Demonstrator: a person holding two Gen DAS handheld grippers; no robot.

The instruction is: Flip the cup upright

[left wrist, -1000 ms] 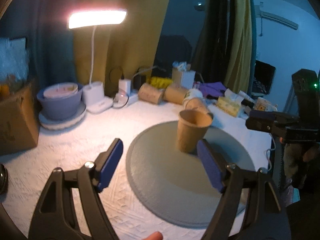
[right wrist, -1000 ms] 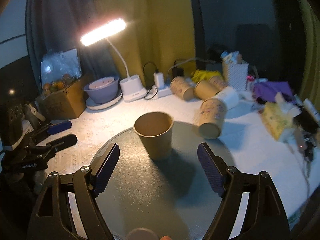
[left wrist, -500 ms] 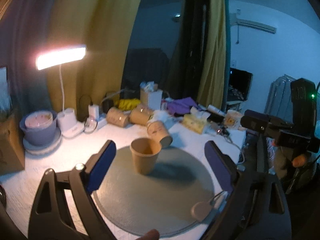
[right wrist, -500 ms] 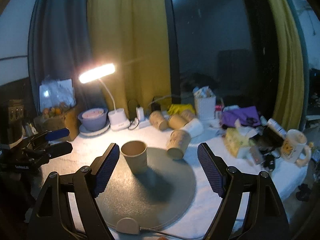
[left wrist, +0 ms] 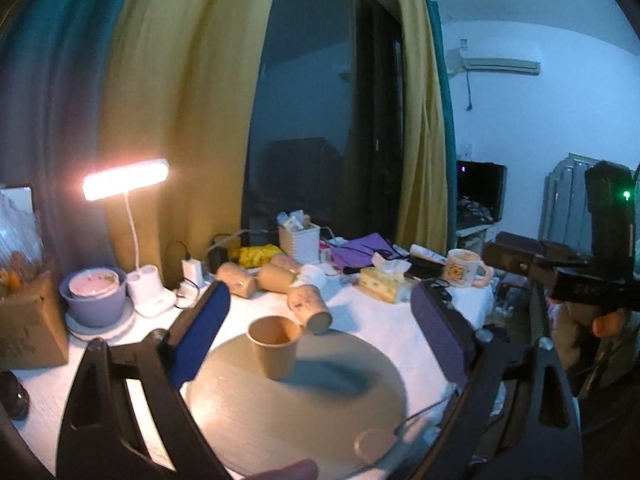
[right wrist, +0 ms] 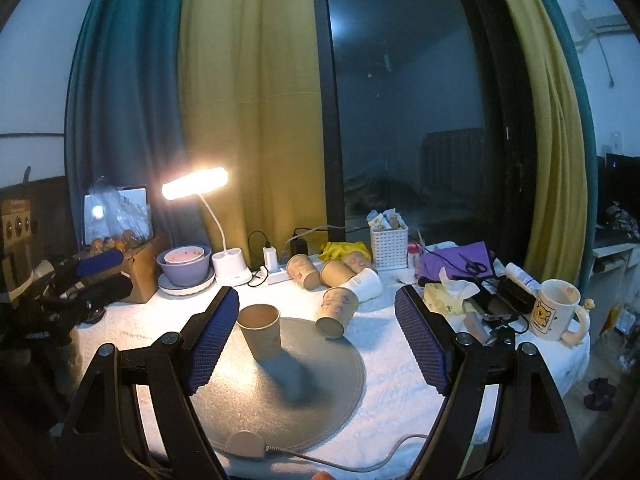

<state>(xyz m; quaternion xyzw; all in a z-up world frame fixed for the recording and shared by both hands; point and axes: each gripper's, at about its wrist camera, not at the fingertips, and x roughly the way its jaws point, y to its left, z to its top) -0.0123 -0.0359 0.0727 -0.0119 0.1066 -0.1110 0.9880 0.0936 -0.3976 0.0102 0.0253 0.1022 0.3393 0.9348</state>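
We look over a table [right wrist: 384, 364] covered in a white textured cloth, with a round grey mat [right wrist: 320, 384] lying ahead of our fingers. The paper cup [right wrist: 261, 330] stands upright on the mat, mouth up, just past our right gripper's left finger; from the left wrist it sits on the mat between the two finger pads, nearer the left one [left wrist: 275, 346]. Another paper cup [right wrist: 335, 312] lies on its side at the far edge of the mat, and more toppled cups [right wrist: 304, 270] lie beyond it. Further back a lit desk lamp [right wrist: 196, 184] glows beside a purple bowl [right wrist: 184, 266], with a white basket [right wrist: 389, 246], a tissue box [right wrist: 444, 298] and a yellow-printed mug [right wrist: 554, 314] off beyond the right finger. Yellow curtains [right wrist: 248, 120] frame a dark window [right wrist: 404, 100].

Our right gripper [right wrist: 318, 344] hangs above the near side of the mat, fingers spread wide, holding nothing. Our left gripper [left wrist: 318, 338] is likewise spread wide and empty, pulled back from the cup. In the right wrist view the left gripper shows at the far left, level with the table edge, well apart from the cup.
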